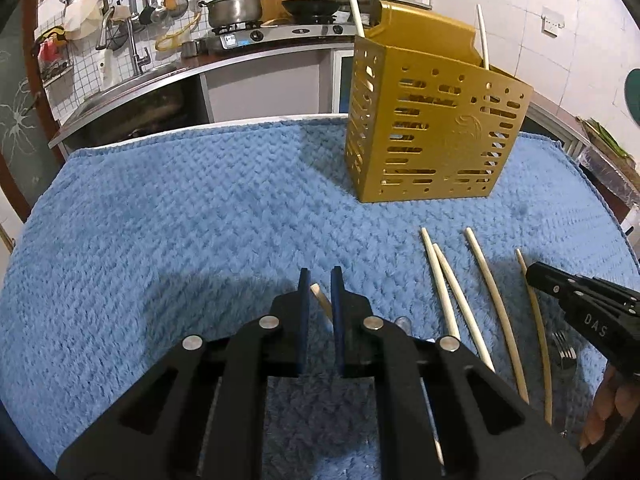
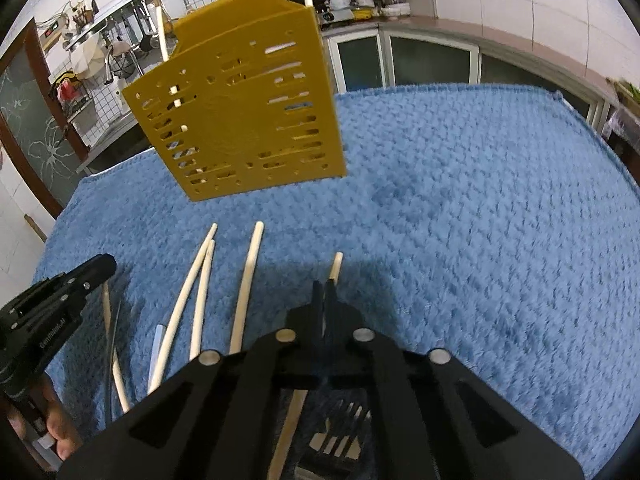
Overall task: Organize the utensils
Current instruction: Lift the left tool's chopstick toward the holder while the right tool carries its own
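Both claws gripping chopsticks; sorting partly done.
Left claw [image 1: 320, 296] is pinching one chopstick [image 1: 320, 300]; right claw [image 2: 325, 292] is clamping another [image 2: 335, 266]. Two are standing in the gold holder [image 1: 432, 128] toward the table's far edge; three loose chopsticks [image 1: 486, 304] and a fork [image 1: 564, 354] are waiting nearby.

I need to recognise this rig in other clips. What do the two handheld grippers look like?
Both are matte black plastic. The left gripper has two thin blue-faced fingers on angular linkage arms with cut-out windows and round silver pivot pins. The right gripper is built the same way, with dark narrow fingers. From the side, its body carries white lettering reading DAS. No cables or sleeves show.
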